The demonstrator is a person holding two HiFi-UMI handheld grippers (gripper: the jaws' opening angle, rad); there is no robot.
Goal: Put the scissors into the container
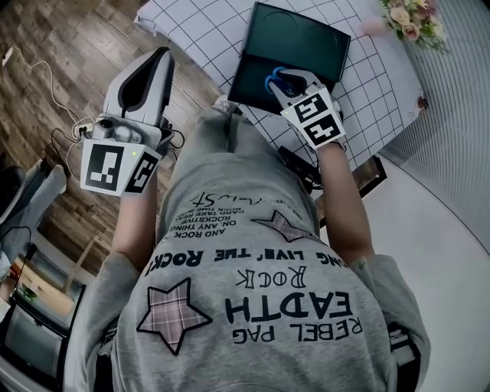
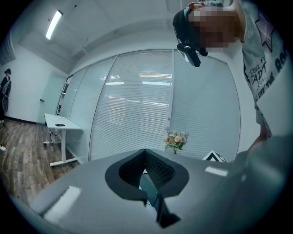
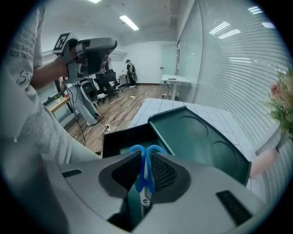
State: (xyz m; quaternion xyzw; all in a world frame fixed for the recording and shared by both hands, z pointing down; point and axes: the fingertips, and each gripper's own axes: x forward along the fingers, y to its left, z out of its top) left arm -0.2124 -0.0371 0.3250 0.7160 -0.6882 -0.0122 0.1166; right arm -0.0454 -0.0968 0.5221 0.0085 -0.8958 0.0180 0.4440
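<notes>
Blue-handled scissors [image 3: 145, 176] sit pinched between the pads of my right gripper [image 3: 145, 153], handles pointing away from the camera. In the head view the right gripper [image 1: 279, 76] hangs tilted downward over the dark green container [image 1: 306, 38], whose lid stands open; the blue handles of the scissors [image 1: 272, 76] show at its tip. In the right gripper view the container's box [image 3: 120, 139] lies just beyond the jaws and its lid [image 3: 201, 137] slopes off to the right. My left gripper [image 1: 164, 55] is held up at the left, off the table, jaws together and holding nothing [image 2: 144, 153].
The container rests on a table with a grid-patterned cloth [image 1: 199, 31]. A bouquet of flowers [image 1: 413, 19] stands at the table's far right corner. Wooden floor with cables [image 1: 46, 84] lies under the left gripper. A white desk [image 2: 62, 123] stands further back.
</notes>
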